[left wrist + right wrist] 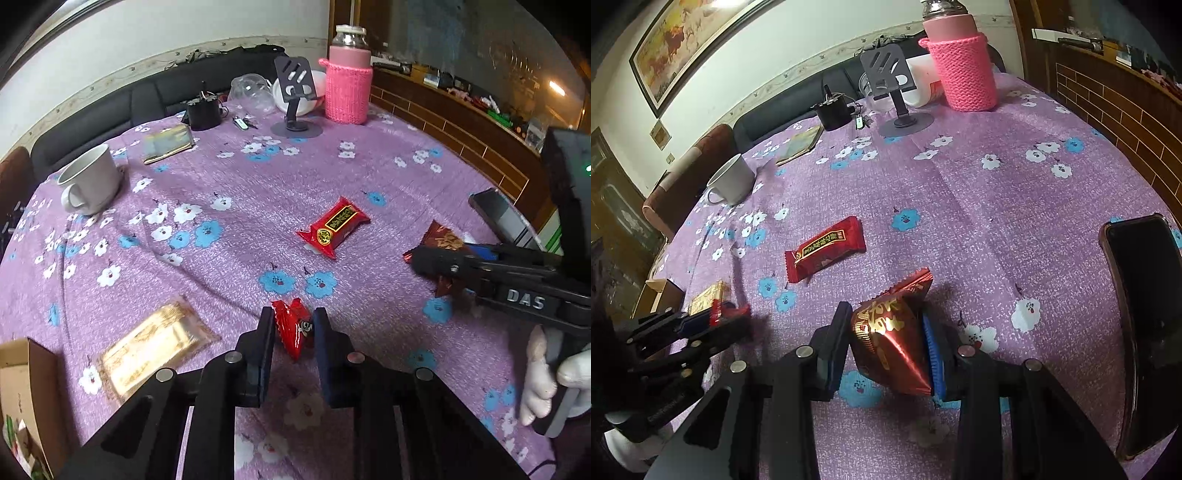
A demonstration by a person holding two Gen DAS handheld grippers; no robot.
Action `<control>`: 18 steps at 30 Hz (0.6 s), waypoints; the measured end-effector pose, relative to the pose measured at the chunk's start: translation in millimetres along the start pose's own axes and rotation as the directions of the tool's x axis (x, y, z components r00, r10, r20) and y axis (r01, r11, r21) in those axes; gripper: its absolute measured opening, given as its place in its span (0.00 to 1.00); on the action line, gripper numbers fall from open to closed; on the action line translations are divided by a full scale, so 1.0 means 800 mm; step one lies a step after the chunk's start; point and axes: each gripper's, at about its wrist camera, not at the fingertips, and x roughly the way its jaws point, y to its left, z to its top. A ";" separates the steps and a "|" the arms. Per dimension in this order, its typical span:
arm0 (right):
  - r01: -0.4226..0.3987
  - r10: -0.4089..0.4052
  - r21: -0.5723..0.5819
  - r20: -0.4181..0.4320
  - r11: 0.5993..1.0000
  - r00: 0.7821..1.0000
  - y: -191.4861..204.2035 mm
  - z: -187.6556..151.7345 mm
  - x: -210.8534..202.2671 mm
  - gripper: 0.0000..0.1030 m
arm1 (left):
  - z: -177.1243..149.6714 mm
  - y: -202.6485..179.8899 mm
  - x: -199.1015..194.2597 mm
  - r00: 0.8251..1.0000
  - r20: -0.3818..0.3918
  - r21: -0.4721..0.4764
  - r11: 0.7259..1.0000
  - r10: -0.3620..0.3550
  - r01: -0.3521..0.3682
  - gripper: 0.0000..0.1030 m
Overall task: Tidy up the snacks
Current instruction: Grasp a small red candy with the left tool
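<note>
My left gripper is shut on a small red snack packet just above the purple flowered cloth. The same left gripper shows at the far left of the right wrist view, the small red packet pinched at its tips. My right gripper is shut on a dark red foil snack bag with gold print; that right gripper and its bag appear at the right of the left wrist view. A red snack bar lies loose mid-table. A gold packet lies near the left.
A cardboard box sits at the near left edge. A white mug, a gold-green booklet, a phone stand and a pink knit-sleeved bottle stand farther back. A dark phone lies at the right. A gloved hand holds the right gripper.
</note>
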 end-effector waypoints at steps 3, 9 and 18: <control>-0.021 0.021 0.016 0.007 1.000 1.000 -0.004 0.001 -0.004 0.34 | -0.008 -0.003 -0.015 1.000 0.014 -0.014 1.000 -0.019 0.019 0.20; -0.097 0.095 0.046 0.041 0.994 0.995 -0.007 0.001 -0.015 0.34 | -0.031 0.010 -0.060 0.994 0.067 -0.102 0.990 -0.086 0.092 0.20; -0.139 0.137 0.049 0.034 0.989 0.990 0.002 -0.005 -0.014 0.34 | -0.084 0.062 -0.169 0.978 0.193 -0.233 0.965 -0.075 0.120 0.20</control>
